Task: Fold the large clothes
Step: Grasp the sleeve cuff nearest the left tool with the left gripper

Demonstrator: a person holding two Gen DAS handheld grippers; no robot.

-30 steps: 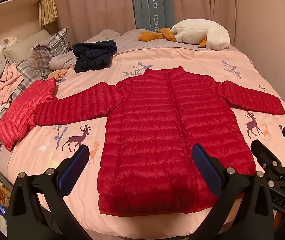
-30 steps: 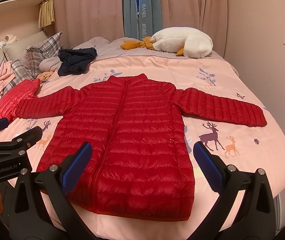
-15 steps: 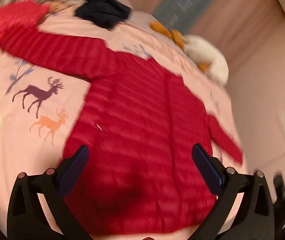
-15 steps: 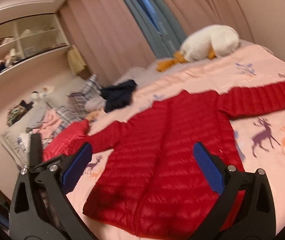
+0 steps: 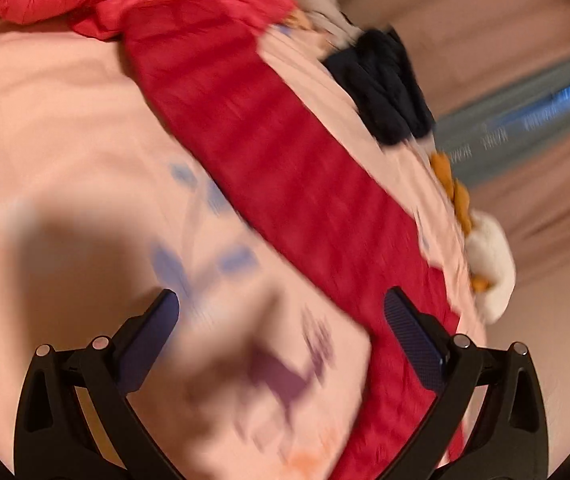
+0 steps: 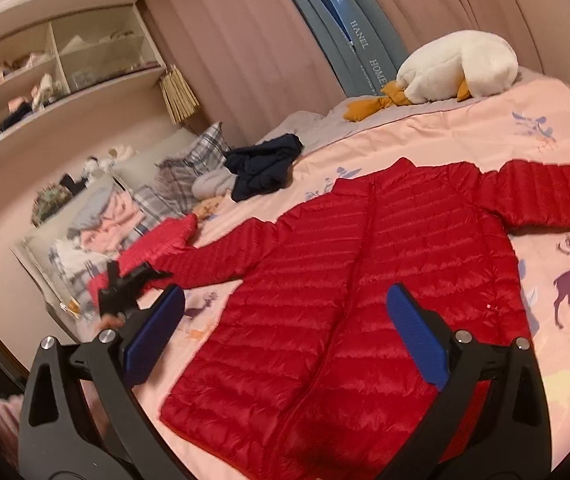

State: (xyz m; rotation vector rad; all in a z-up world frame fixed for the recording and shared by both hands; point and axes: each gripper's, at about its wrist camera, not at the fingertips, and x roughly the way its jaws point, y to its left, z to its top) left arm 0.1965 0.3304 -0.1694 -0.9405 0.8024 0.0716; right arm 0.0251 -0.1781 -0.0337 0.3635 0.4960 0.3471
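A dark red puffer jacket (image 6: 357, 280) lies flat, front up and zipped, on a pink bedspread (image 6: 465, 136) with both sleeves spread out. My right gripper (image 6: 285, 340) is open and empty above the jacket's lower body. My left gripper (image 5: 281, 340) is open and empty, close over the bedspread beside the jacket's left sleeve (image 5: 269, 152); this view is blurred. The left gripper also shows in the right wrist view (image 6: 125, 292), near the left cuff.
A lighter red jacket (image 6: 153, 248) lies bunched at the left cuff. A dark navy garment (image 6: 261, 164), plaid pillows (image 6: 189, 164) and a white goose plush (image 6: 457, 68) lie at the far side. Shelves (image 6: 45, 92) and curtains stand behind.
My left gripper has swung left and down from the jacket's hem towards the left sleeve. My right gripper has tilted and moved in closer over the jacket body. Both stay open.
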